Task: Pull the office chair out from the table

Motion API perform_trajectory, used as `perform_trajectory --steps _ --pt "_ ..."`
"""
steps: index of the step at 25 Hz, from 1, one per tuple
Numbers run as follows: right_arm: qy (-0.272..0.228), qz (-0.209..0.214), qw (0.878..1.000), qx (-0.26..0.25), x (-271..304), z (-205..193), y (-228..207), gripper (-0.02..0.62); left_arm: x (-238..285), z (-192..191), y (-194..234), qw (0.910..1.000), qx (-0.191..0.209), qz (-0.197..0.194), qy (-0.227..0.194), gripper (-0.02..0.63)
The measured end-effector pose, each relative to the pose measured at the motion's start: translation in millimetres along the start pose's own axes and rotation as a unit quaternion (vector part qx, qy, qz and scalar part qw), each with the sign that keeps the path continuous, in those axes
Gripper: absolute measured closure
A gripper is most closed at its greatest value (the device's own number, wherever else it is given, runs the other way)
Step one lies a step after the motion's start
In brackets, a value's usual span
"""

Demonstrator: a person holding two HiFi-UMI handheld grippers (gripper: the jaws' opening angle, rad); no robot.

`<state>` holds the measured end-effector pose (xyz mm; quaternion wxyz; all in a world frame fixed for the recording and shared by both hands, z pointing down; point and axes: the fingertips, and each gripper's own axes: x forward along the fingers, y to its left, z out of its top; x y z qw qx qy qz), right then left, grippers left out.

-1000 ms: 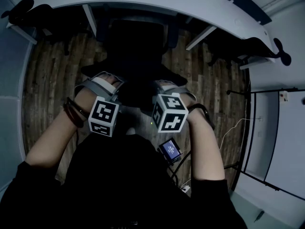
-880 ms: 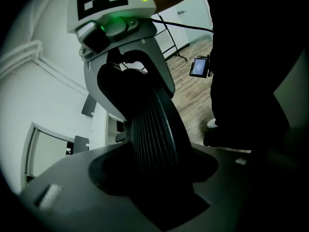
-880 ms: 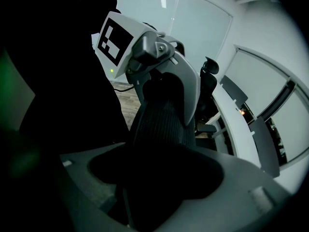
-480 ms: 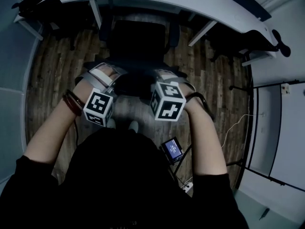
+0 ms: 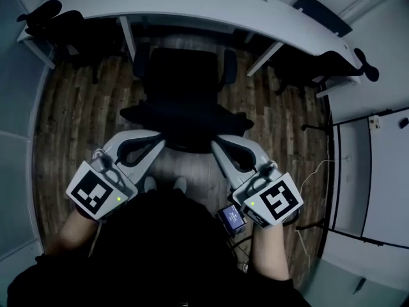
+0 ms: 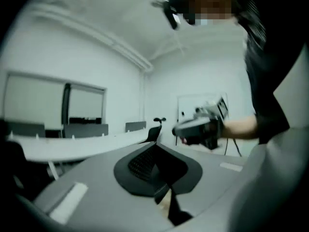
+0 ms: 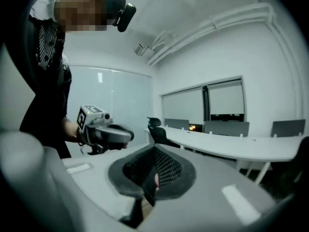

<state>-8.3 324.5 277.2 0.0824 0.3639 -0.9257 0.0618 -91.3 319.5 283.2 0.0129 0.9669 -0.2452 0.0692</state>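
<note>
We judge the pull done: the office chair [image 5: 184, 91] sits clear of the table [image 5: 192, 4] at frame top, and our left gripper [image 5: 156, 144] and right gripper [image 5: 216, 147] have just closed, empty.

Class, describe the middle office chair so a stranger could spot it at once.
Find the long white curved table in the head view. The black office chair with armrests stands at its middle. Unlike the black chairs at both ends, it stands right before the person.

Wood plank floor [image 5: 70, 107], white walls [image 7: 207, 57]
</note>
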Motion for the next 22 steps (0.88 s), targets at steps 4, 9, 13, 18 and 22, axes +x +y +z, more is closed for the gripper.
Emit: perform_trajectory --steps 4,9,13,18,22 --pt "0.011 -0.051 0.998 0.037 2.1 -15.9 1.0 0.595 -13.4 -2.1 9.4 0.9926 -0.112 0.036 -0.031 0.6" --pt "0.002 -0.045 0.999 0.005 21.2 0.0 26.5 0.594 -15.7 12.2 -13.1 0.9964 -0.063 -0.006 -0.056 0.6" --pt "0.005 -0.047 0.999 -0.013 28.4 4.1 33.5 0.595 -14.3 11.5 -19.7 0.9981 -0.054 -0.009 -0.03 0.6" --pt "0.013 -0.054 0.998 -0.022 31.1 5.2 33.9 0.595 -10.2 19.9 -27.0 0.9985 -0.029 -0.028 -0.038 0.6" --pt "-0.004 -0.064 0.998 -0.017 30.5 8.9 28.5 0.595 -6.3 22.4 -31.0 0.9979 -0.029 -0.037 -0.045 0.6"
